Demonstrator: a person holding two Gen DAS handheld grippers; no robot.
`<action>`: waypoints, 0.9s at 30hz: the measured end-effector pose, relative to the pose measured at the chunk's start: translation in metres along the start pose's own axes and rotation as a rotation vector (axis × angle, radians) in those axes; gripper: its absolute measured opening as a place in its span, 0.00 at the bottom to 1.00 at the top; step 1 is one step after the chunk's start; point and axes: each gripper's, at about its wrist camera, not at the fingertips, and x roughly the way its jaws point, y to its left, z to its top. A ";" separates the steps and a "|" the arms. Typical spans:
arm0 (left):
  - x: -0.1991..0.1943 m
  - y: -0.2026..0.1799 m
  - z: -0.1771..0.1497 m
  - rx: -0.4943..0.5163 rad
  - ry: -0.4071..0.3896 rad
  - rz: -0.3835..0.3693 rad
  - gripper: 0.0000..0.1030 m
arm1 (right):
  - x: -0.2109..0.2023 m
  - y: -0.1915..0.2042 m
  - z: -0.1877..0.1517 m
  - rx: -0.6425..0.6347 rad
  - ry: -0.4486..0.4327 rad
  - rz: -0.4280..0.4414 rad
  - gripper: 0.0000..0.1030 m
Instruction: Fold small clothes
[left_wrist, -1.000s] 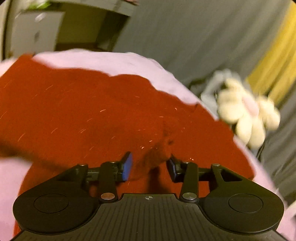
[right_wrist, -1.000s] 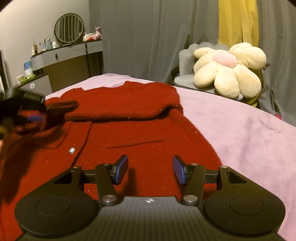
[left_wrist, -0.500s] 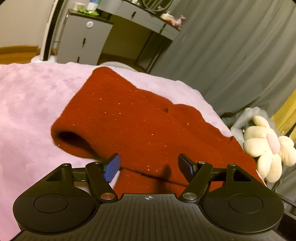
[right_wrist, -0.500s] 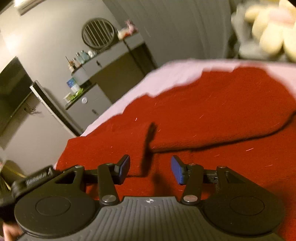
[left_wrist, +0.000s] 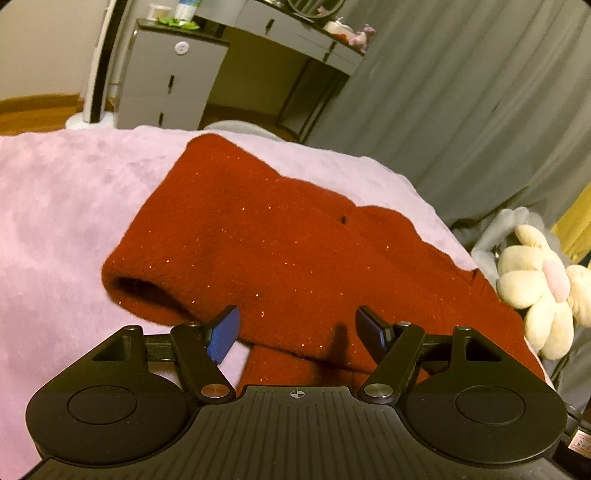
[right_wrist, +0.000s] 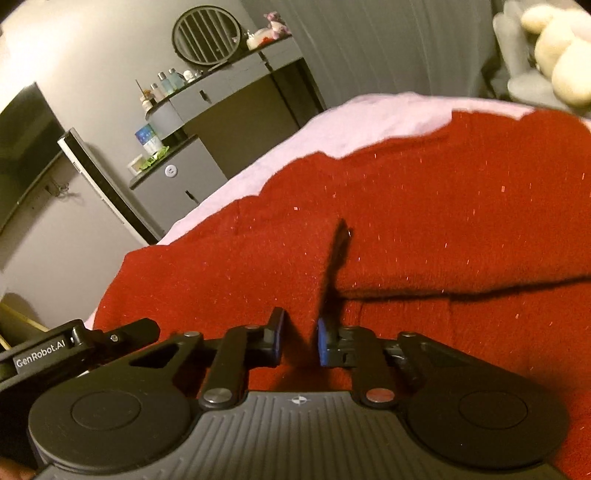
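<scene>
A red knit cardigan (left_wrist: 280, 251) lies on a pink bed cover (left_wrist: 55, 221), with one sleeve folded across the body; the sleeve's open cuff (left_wrist: 136, 288) points left. My left gripper (left_wrist: 297, 328) is open and empty, hovering just above the cardigan's near edge. In the right wrist view the cardigan (right_wrist: 424, 221) fills the frame. My right gripper (right_wrist: 300, 341) has its jaws nearly closed, pinching a raised fold of the red fabric between the blue pads.
A cream flower-shaped plush (left_wrist: 539, 288) sits on a grey chair at the bed's right side. A grey dresser (left_wrist: 173, 74) and desk with bottles stand beyond the bed. Grey curtains (left_wrist: 461, 92) hang behind. The left gripper's body (right_wrist: 55, 354) shows at the right view's lower left.
My left gripper let go of the sleeve, opened wide and pulled back. My right gripper swung left over the cardigan, lowered and closed on a fold of it.
</scene>
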 end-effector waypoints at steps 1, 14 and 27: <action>-0.002 -0.001 0.000 0.000 -0.005 -0.002 0.72 | -0.002 0.002 0.000 -0.015 -0.011 -0.008 0.14; -0.009 -0.018 -0.002 0.069 -0.029 -0.003 0.72 | -0.060 0.013 0.008 -0.276 -0.195 -0.201 0.11; 0.003 -0.027 -0.011 0.132 -0.029 0.013 0.73 | -0.068 -0.063 0.021 -0.065 -0.149 -0.221 0.53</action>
